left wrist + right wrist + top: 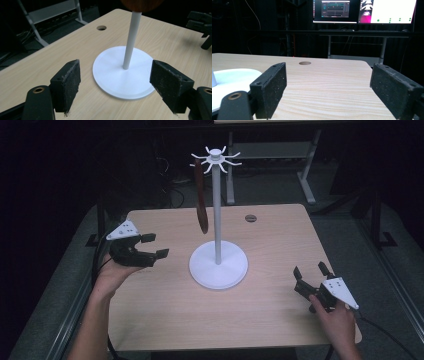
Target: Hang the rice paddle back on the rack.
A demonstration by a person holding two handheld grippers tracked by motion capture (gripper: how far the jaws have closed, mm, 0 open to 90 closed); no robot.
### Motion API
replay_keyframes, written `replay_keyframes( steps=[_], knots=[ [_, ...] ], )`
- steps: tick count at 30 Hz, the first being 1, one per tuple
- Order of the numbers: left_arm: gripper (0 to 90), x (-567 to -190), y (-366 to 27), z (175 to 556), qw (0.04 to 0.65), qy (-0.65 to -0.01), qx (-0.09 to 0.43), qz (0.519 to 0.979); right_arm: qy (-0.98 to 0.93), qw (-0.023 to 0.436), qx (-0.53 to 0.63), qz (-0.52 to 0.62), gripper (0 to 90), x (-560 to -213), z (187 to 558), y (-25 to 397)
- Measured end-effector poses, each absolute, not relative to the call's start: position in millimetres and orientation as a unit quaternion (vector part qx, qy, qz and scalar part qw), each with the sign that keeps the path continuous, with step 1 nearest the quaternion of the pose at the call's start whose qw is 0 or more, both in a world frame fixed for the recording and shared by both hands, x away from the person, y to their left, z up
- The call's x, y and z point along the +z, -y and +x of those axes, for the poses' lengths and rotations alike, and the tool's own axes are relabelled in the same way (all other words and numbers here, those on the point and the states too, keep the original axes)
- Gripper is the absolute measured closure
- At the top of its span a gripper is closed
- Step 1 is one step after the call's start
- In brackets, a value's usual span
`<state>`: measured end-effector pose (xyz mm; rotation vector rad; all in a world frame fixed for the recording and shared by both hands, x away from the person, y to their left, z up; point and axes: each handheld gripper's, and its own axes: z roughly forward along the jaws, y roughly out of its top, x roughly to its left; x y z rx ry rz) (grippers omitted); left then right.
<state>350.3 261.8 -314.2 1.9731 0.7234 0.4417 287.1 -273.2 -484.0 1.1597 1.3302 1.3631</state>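
A table [165, 320] is standing on a grey floor [350, 240], showing a round hole [251, 218] near its far edge. Behind it, a light-framed desk [270, 151] is sitting in the dark. In the right gripper view a monitor [335, 11] is glowing with a dark window, and just beside it a second monitor [387, 11] is glowing mostly white.
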Motion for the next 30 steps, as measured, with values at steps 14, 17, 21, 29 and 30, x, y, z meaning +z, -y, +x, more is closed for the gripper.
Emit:
replay_keyframes(
  steps=[14,17,21,29,30],
  knots=[
    [24.1,-352.1,-279.6,341.7,0.462,-0.326,0.171,0.807,-0.535,0.441,0.548,0.467,13.2,-484.0,287.0,273.3],
    [24.1,-361.3,-283.0,338.9,0.462,-0.331,0.169,0.805,-0.535,0.441,0.549,0.467,13.2,-484.0,287.0,273.2],
    [24.1,-374.2,-287.2,334.6,0.457,-0.339,0.170,0.805,-0.535,0.441,0.548,0.468,13.2,-484.0,287.0,273.3],
    [23.9,-395.7,-294.5,326.5,0.441,-0.354,0.170,0.807,-0.535,0.441,0.548,0.467,13.2,-484.0,287.1,273.3],
    [24.0,-397.7,-295.3,325.2,0.438,-0.357,0.168,0.808,-0.535,0.441,0.548,0.467,13.2,-484.0,287.1,273.4]
  ],
)
